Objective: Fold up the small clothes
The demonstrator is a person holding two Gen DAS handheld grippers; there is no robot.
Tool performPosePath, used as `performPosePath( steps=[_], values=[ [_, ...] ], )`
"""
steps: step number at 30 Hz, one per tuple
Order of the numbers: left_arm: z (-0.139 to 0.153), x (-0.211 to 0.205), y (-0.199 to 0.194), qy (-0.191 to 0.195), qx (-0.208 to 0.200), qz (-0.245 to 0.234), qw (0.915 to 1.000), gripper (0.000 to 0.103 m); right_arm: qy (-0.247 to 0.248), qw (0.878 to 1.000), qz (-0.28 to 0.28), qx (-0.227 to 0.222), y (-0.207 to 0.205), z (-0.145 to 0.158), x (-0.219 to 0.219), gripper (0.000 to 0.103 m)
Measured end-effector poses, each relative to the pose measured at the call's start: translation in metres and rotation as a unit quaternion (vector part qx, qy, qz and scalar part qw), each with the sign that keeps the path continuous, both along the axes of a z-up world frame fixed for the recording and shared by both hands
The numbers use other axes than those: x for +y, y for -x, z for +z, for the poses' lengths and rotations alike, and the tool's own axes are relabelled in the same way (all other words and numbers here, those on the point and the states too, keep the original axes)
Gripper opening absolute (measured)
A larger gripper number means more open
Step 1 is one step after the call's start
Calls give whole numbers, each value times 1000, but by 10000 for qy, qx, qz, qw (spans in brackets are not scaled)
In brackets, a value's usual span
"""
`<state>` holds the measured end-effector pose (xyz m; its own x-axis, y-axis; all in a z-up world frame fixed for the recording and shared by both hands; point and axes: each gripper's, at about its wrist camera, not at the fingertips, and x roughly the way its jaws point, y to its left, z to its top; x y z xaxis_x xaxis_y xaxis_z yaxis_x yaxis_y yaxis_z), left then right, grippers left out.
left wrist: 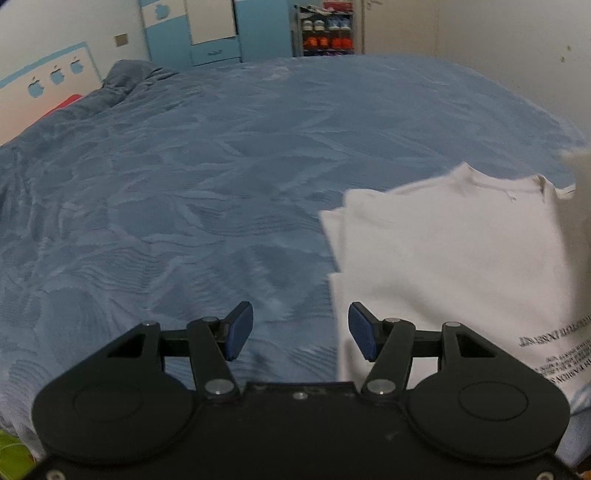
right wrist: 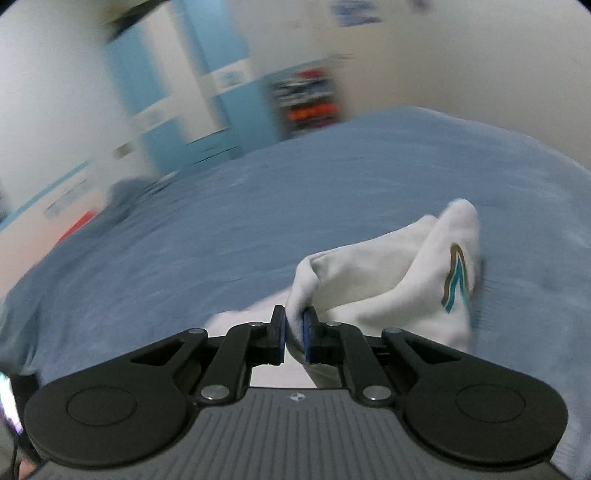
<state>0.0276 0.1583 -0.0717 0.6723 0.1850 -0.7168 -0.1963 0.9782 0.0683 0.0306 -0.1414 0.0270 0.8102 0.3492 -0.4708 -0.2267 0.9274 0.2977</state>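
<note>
A white T-shirt lies partly folded on the blue bed, at the right of the left wrist view, with black printed text near its lower right. My left gripper hovers open over the shirt's left edge, nothing between its blue pads. In the right wrist view my right gripper is shut on a fold of the white T-shirt, lifting it off the bed. A teal and brown logo shows on the raised cloth. The view is motion-blurred.
The blue textured bedspread stretches far to the left and back. A bunched blue duvet lies at the head of the bed. Beyond stand a blue and white wardrobe and a shoe rack. A pale blurred shape hangs at the right edge.
</note>
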Motion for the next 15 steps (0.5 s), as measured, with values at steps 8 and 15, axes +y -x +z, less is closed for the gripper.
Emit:
performPosePath(
  steps=[8, 15],
  values=[
    [-2, 42, 20, 82, 45, 439, 9990, 59, -45, 9842, 1240, 1263, -5, -62, 118, 9],
    [-12, 56, 32, 163, 212, 639, 9976, 59, 481, 9739, 1591, 1547, 0, -78, 138, 16]
  ],
)
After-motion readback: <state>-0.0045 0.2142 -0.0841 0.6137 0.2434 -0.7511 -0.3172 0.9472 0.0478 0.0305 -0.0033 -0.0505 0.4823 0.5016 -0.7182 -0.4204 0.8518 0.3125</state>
